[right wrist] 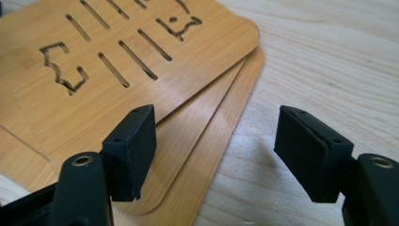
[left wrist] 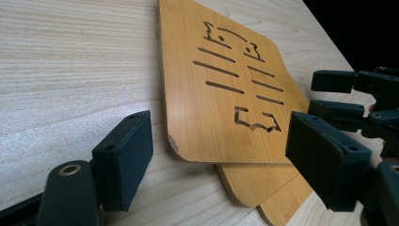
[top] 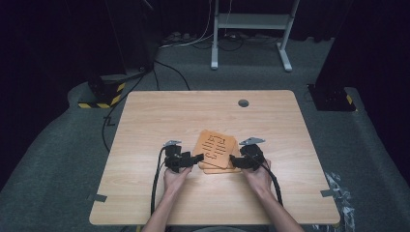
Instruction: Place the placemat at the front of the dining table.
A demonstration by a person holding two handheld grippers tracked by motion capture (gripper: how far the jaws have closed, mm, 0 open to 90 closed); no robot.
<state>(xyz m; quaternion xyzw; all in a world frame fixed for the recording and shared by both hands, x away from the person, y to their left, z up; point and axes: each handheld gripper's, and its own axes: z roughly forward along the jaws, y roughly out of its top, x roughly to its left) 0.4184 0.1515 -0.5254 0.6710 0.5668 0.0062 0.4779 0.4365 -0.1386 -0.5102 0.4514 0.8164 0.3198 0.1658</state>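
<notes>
Three thin bamboo boards (top: 216,150) with slot cutouts lie stacked and fanned out at centre frame on the wooden table (top: 145,125). Left gripper (top: 189,160) at the stack's lower-left edge, jaws spread, holding nothing. Right gripper (top: 237,161) at its lower-right edge, jaws spread too, empty. Round grey grommet (top: 243,103) sits upper centre of the table.

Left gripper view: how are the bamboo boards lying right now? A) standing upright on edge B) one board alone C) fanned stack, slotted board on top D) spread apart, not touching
C: the slotted board lies on top, with the corners of lower boards fanned out beneath it on the table.
</notes>
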